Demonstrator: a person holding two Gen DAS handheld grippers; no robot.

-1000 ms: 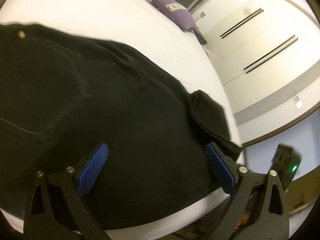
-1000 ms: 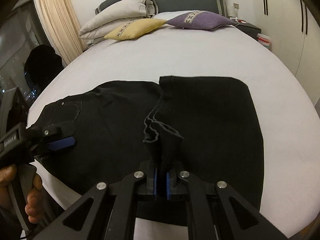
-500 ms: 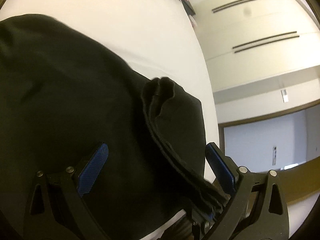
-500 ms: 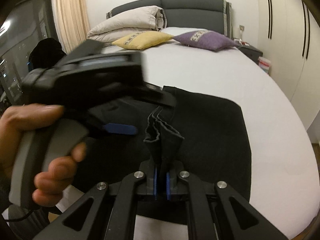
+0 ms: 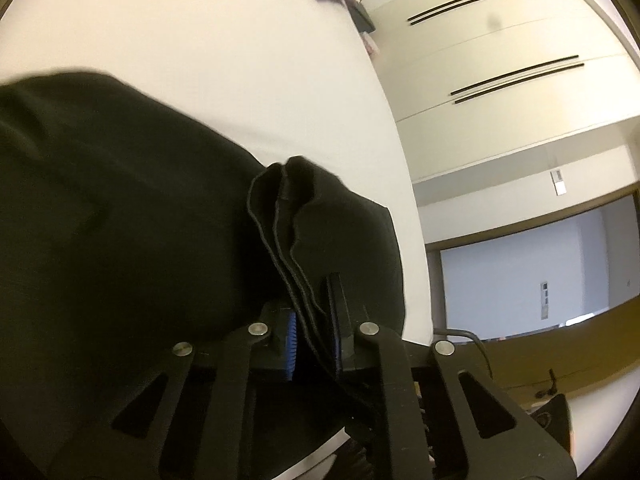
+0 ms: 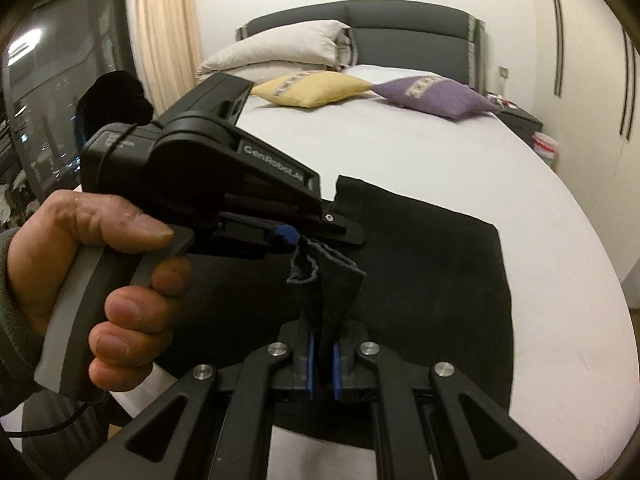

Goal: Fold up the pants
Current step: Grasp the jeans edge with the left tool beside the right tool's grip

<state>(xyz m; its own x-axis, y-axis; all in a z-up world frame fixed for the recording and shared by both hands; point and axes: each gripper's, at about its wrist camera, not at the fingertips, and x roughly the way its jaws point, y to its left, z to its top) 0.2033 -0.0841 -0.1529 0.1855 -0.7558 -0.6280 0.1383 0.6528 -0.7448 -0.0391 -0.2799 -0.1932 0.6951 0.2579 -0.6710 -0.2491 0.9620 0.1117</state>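
**Both grippers pinch the same bunched hem**

Left wrist view: the left gripper (image 5: 314,334) is clamped on the gathered edge of the black pants (image 5: 120,240), cloth spreading ahead over the white bed (image 5: 200,60).

Right wrist view: the right gripper (image 6: 323,364) squeezes that bunch; pants (image 6: 432,280) lie just beyond

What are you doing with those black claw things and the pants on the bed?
A person is folding black pants on a white bed, holding a gripper in each hand. The right gripper has its jaws pinched on a bunched bit of the pants' edge, lifted off the bed. The left gripper has its jaws closed on the same bunch of fabric, right beside the other one. The rest of the pants lies flat on the sheet.
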